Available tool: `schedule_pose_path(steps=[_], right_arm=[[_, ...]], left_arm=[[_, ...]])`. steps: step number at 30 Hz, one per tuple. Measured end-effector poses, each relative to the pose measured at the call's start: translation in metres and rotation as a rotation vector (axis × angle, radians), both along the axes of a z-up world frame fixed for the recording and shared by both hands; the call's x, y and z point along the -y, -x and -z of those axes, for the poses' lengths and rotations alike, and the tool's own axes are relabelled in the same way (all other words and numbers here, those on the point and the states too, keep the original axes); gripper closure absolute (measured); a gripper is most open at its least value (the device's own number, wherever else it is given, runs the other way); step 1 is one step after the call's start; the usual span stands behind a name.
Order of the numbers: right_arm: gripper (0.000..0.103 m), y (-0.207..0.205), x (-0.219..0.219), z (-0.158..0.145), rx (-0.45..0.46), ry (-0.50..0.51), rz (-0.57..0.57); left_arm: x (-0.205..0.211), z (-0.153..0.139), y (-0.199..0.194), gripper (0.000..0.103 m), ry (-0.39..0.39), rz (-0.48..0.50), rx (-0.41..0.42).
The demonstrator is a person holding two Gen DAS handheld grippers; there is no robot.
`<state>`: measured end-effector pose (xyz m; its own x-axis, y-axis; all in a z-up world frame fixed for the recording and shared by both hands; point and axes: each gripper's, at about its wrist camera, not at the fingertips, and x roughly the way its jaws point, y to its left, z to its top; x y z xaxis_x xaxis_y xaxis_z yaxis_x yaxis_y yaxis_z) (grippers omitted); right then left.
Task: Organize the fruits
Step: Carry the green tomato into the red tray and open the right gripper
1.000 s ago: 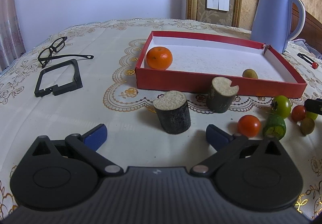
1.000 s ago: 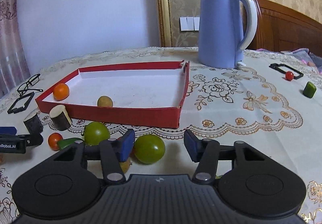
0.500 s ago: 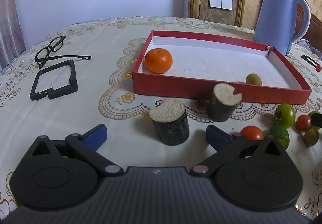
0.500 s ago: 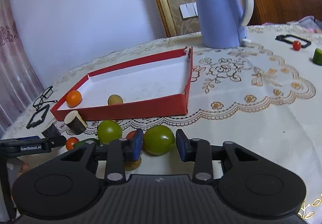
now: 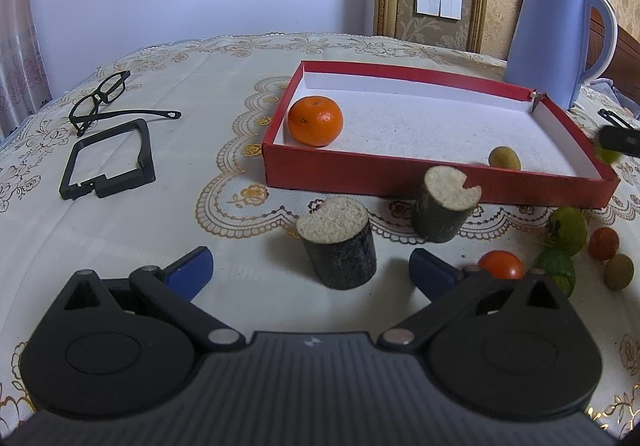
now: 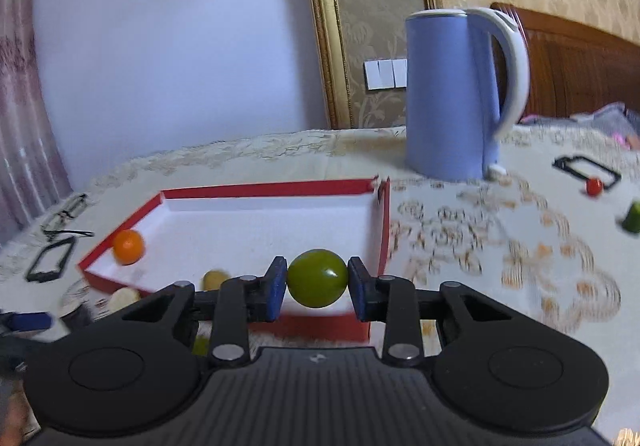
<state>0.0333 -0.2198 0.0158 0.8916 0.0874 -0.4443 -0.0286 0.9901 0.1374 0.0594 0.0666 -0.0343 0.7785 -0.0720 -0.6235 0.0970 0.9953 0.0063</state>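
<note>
Right wrist view: right hand-held gripper (image 6: 317,288), jaws just closed, clenches a green tomato (image 6: 317,278), carried above the surface with the red tray (image 6: 382,230) directly ahead. Step in hand, by judgement: transfer to tray. Next move calls for clearing the near wall, then releasing inside. Left hand-held gripper (image 5: 311,266) stands released, a cut log piece (image 5: 338,246) just ahead.

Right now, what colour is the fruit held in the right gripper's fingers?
Green, a smooth round fruit clamped in the right gripper; the right wrist view shows it best.
</note>
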Motion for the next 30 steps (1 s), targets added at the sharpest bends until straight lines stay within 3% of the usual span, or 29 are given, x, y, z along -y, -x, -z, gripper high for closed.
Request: schedule_pose_path(steps=[6,12,13,17,22,26,30], right_arm=[[0.071,-0.048,-0.009,0.02,-0.071,0.083,0.015],[0.07,-0.055,-0.012,0.032,-0.079,0.107,0.017],[0.066,-0.055,-0.012,0.032,-0.078,0.105,0.017],[0.031,-0.049,-0.016,0.033,-0.067,0.113,-0.026],[0.017,-0.014,-0.016,0.02,0.029,0.139,0.024],[0.011,0.019,0.01,0.012,0.1,0.145,0.175],[0.01,0.02,0.037,0.027,0.041,0.238,0.363]], left_arm=[[0.0,0.0,0.0,0.0,0.0,0.0,0.0],[0.0,0.0,0.0,0.0,0.0,0.0,0.0],[0.0,0.0,0.0,0.0,0.0,0.0,0.0],[0.0,0.0,0.0,0.0,0.0,0.0,0.0],[0.0,0.0,0.0,0.0,0.0,0.0,0.0],[0.0,0.0,0.0,0.0,0.0,0.0,0.001],[0.0,0.0,0.0,0.0,0.001,0.0,0.0]])
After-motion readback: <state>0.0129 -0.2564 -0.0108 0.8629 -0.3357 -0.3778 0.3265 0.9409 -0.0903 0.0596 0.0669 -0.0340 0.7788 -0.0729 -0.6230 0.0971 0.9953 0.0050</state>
